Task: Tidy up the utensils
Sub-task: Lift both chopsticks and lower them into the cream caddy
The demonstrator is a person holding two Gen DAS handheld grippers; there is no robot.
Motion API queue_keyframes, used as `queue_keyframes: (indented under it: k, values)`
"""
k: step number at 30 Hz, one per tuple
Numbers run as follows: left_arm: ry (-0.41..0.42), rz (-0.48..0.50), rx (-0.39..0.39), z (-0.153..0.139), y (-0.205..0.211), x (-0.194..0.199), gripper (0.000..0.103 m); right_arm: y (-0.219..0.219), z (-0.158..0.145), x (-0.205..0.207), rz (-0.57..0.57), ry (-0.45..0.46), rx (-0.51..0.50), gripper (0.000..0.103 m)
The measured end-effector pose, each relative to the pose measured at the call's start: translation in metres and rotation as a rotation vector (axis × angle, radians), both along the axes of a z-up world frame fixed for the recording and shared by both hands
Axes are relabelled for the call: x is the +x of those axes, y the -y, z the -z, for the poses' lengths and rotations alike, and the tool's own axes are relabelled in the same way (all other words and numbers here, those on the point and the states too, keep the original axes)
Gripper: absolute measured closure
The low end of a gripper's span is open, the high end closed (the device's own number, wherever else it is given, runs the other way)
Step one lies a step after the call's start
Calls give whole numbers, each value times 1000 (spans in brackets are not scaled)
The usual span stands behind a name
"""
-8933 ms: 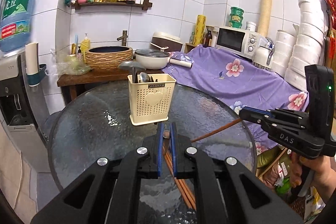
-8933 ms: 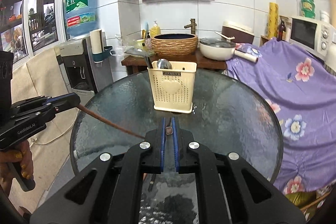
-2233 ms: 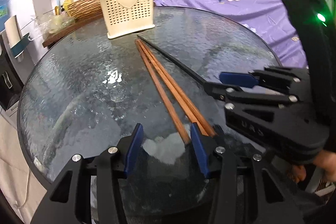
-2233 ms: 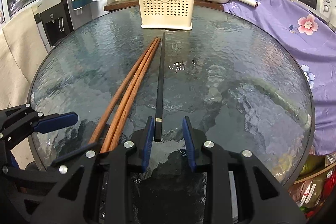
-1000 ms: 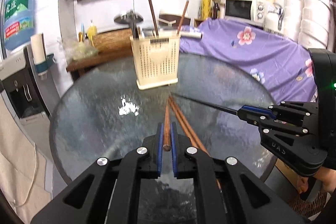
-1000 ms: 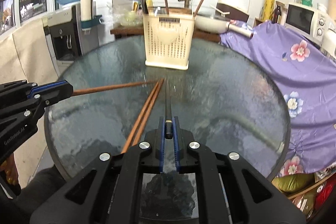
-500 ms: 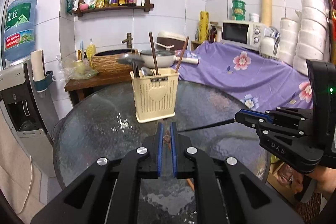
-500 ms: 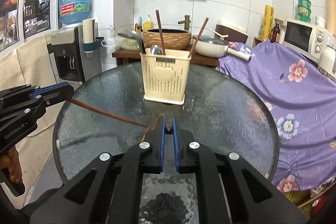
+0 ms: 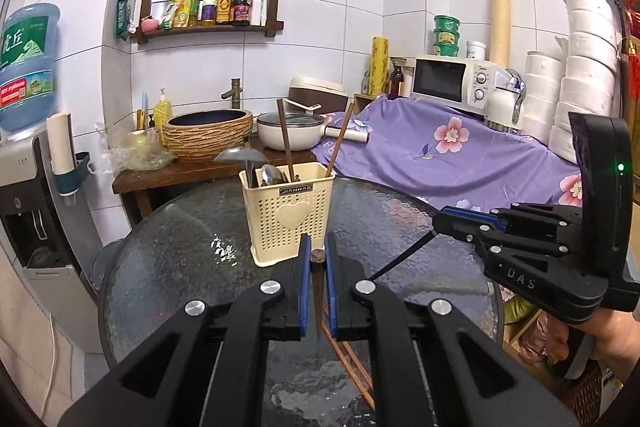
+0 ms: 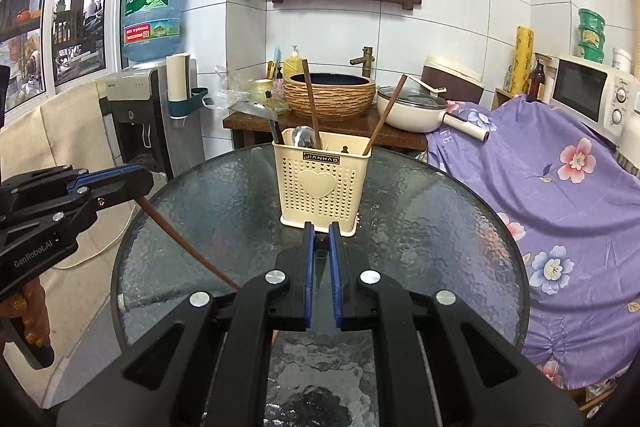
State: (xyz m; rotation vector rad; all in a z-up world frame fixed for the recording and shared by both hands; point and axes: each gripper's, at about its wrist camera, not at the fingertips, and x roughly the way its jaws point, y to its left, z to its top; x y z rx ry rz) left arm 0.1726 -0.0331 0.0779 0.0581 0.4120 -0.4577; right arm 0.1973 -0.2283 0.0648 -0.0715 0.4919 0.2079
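Note:
A cream perforated utensil holder (image 9: pixel 286 217) stands on the round glass table (image 9: pixel 168 267); it also shows in the right wrist view (image 10: pixel 323 184). It holds two brown chopsticks, a spoon and a ladle. My left gripper (image 9: pixel 317 257) is shut on a brown chopstick (image 9: pixel 317 291) and holds it above the table, end toward the camera. It shows in the right wrist view (image 10: pixel 140 183) with the brown chopstick (image 10: pixel 188 247) slanting down. My right gripper (image 10: pixel 321 241) is shut on a black chopstick (image 9: pixel 400 257). Two brown chopsticks (image 9: pixel 356 367) lie on the glass.
A wooden side table with a woven basin (image 9: pixel 208 139) and a pan (image 9: pixel 288 135) stands behind the glass table. A purple flowered cloth (image 9: pixel 460 155) covers a counter with a microwave (image 9: pixel 452 87) at right. A water dispenser (image 10: pixel 136 115) stands at left.
Both grippers have closed on chopsticks lying on the glass, left on a brown one, right on the black one, and lifted them. Both views have tilted up to face the holder.

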Motion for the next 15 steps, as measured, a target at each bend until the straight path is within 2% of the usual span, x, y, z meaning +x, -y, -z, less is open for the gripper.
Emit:
queue_keyframes:
  k: [6,15]
  values:
    - [-31,34,-9,-9,2,15,96,3,-12,15,-18,-24,24,95]
    - [-118,85,-43,-21,3,46,96,10,-34,47,-60,-98,60,95]
